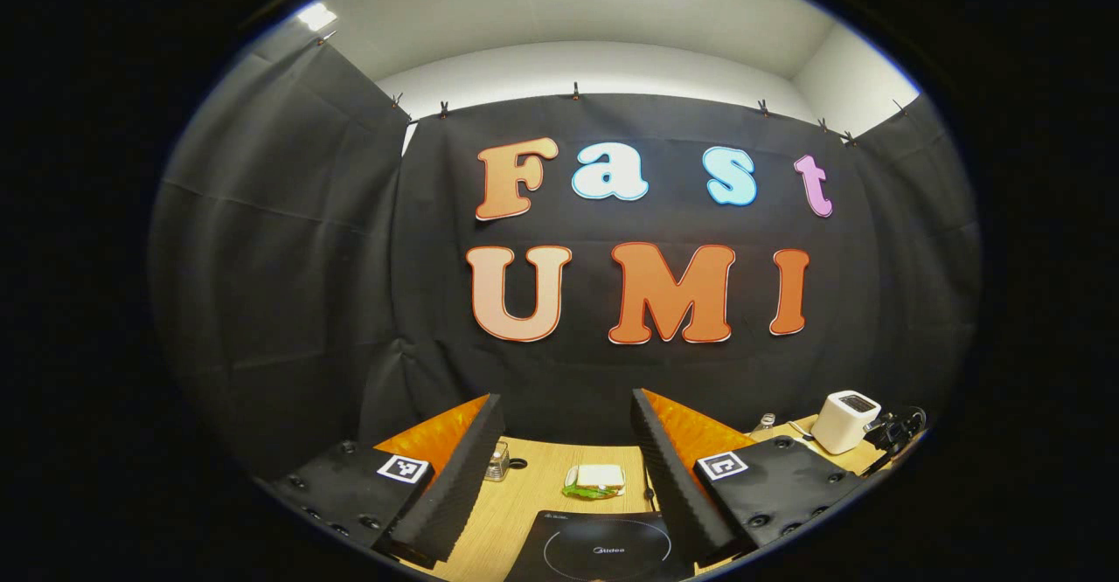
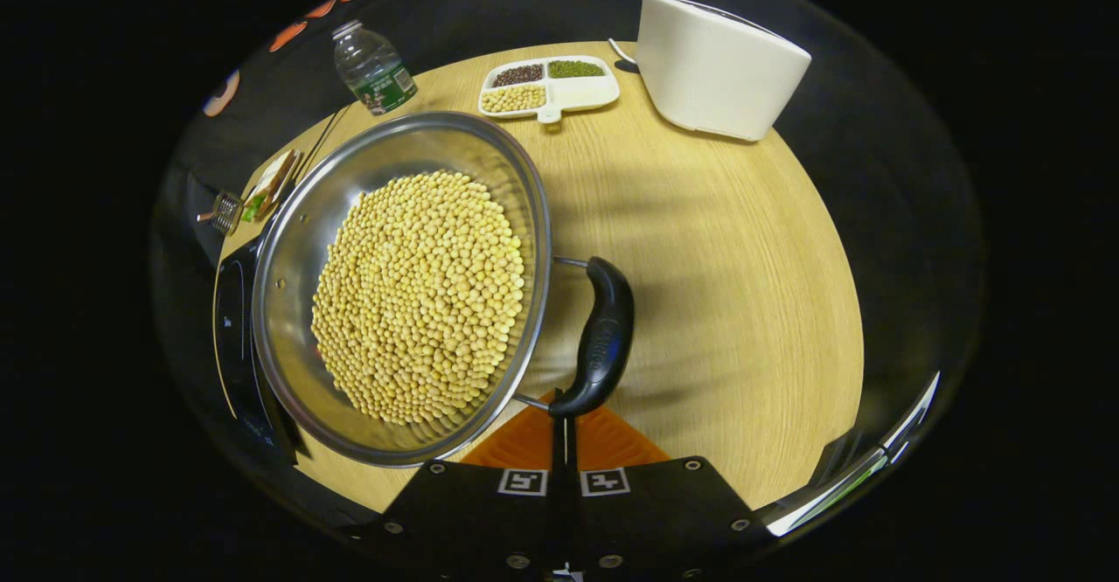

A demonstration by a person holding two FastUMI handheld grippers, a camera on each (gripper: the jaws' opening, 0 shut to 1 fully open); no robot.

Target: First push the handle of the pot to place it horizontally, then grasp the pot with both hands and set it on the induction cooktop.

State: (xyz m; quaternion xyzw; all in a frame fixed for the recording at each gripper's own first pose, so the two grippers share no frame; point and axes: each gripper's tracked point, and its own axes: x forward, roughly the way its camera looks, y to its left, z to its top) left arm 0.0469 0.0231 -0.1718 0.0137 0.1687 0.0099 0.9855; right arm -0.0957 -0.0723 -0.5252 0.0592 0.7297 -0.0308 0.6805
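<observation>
Pot [image 2: 402, 289] handle [image 2: 601, 337] (lying level) touches the right hand-held gripper [image 2: 564, 420] tips.

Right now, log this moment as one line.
right tongs: shut at pot handle | left tongs: open over cooktop | pot: full of beans

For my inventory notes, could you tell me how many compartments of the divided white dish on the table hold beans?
3: dark beans at the divided white dish's far left, green ones far right, pale ones near left; the near-right compartment looks empty.
</observation>
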